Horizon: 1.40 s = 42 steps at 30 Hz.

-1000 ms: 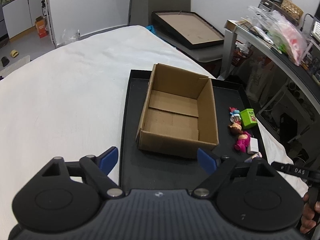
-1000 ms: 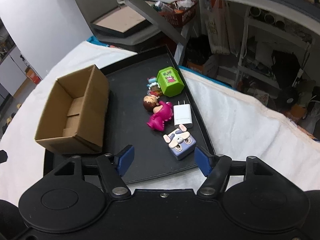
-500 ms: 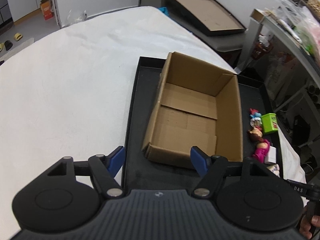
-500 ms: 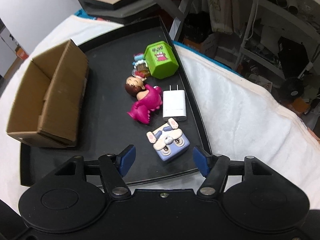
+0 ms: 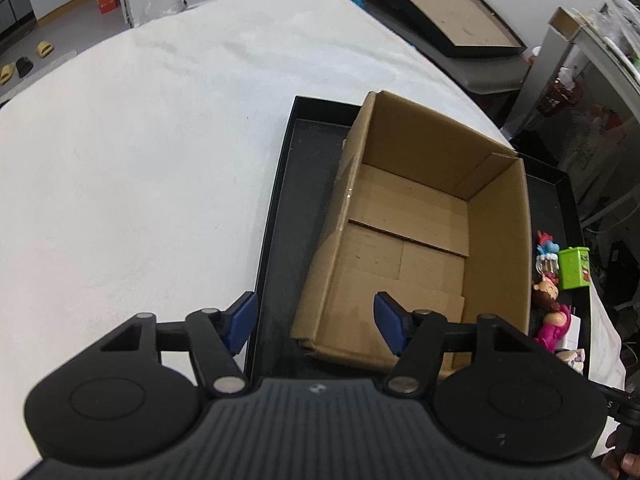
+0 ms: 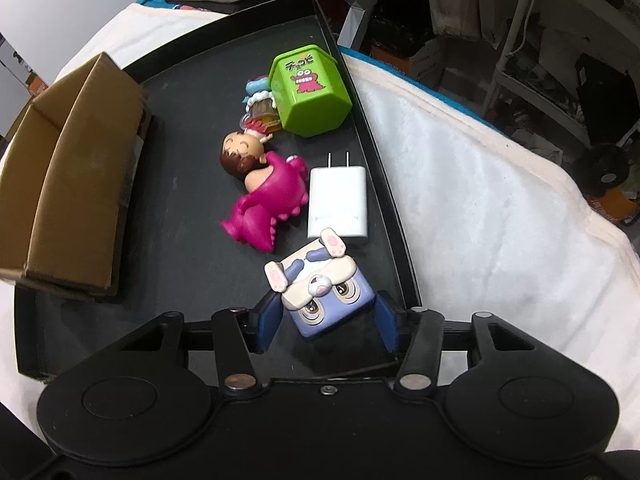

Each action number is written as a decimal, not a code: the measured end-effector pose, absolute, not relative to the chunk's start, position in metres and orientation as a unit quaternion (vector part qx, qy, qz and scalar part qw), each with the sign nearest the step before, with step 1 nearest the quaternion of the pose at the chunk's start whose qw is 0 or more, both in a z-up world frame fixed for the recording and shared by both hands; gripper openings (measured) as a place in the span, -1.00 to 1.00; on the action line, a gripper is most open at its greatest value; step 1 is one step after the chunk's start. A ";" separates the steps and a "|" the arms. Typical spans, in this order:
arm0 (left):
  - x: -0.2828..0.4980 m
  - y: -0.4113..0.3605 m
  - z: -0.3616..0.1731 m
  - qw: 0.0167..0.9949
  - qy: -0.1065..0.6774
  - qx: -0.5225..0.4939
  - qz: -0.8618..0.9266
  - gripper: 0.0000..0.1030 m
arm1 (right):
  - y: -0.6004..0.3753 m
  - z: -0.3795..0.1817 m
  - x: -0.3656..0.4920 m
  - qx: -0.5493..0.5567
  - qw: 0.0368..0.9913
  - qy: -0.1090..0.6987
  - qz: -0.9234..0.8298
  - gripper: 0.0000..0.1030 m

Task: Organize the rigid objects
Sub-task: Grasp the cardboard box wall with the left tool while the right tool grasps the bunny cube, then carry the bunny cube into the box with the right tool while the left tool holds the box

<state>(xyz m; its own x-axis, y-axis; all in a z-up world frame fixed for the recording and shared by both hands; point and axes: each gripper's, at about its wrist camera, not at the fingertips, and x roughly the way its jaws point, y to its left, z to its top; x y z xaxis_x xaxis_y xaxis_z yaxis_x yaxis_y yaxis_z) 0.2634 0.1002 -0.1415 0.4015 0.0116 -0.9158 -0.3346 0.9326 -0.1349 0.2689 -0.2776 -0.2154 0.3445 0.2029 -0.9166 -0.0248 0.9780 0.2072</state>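
Jaws of the right gripper [image 6: 324, 322] straddle the bunny cube [image 6: 320, 288], spread, not yet pinching. Left gripper [image 5: 314, 316] hangs spread over the cardboard box [image 5: 496, 240] edge. Risk: an off-centre squeeze could twist the cube into the charger [image 6: 338, 200] just ahead.

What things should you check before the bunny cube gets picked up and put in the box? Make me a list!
1. The right gripper sits around the bunny cube, one jaw on each side: ok.
2. The jaws are squeezing the cube: cannot tell; they look close to it, but contact is not clear.
3. The white charger is out of the way: not ok; a bunny ear lies over its near edge.
4. The cardboard box is open with nothing inside: ok.
5. The left gripper is out of the box's opening: not ok; it hangs open over the near corner.
6. The box sits on the black tray: ok.
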 end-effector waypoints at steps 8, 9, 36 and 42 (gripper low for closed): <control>0.268 0.106 -0.158 0.805 0.555 -0.176 0.110 -0.69 | -0.285 -0.223 0.282 0.111 0.817 0.561 0.076 0.01; 0.268 0.107 -0.159 0.806 0.554 -0.179 0.108 -0.73 | -0.285 -0.223 0.281 0.113 0.819 0.557 0.077 0.01; 0.218 0.108 -0.156 0.822 0.532 -0.185 0.081 -0.75 | -0.260 -0.172 0.237 0.109 0.851 0.508 0.079 -0.03; 0.211 0.109 -0.158 0.828 0.525 -0.184 0.074 -0.75 | -0.241 -0.151 0.233 0.093 0.861 0.492 0.087 -0.03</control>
<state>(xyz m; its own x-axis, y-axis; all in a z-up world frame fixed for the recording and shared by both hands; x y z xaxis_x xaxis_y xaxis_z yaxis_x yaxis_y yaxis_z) 0.2115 0.1088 -0.1581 0.4382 -0.0707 -0.8961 -0.3153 0.9215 -0.2269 0.2328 -0.2408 -0.1509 0.5013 0.2409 -0.8310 -0.0574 0.9676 0.2459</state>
